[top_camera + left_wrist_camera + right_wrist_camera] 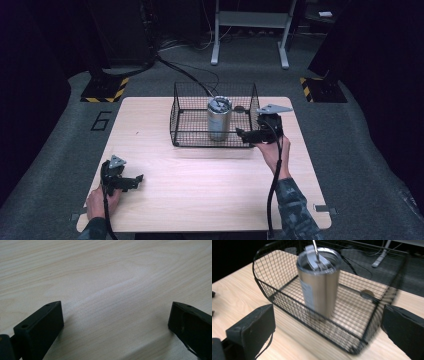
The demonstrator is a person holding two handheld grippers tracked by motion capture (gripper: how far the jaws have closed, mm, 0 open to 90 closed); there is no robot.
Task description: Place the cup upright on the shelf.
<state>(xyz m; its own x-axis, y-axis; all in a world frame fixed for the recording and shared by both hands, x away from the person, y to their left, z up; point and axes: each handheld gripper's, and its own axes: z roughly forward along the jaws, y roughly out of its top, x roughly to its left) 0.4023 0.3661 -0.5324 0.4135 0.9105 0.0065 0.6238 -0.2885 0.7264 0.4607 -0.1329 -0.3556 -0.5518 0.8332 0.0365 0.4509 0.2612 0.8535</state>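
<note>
Steel tumbler [319, 281] upright, wire basket [274, 272]

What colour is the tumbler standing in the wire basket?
The tumbler is silvery metal with a grey lid; the black wire basket surrounds it. Clearest in the right gripper view.

bright tabletop, dark surroundings; right gripper view slightly motion-blurred; soft shadows.
</note>
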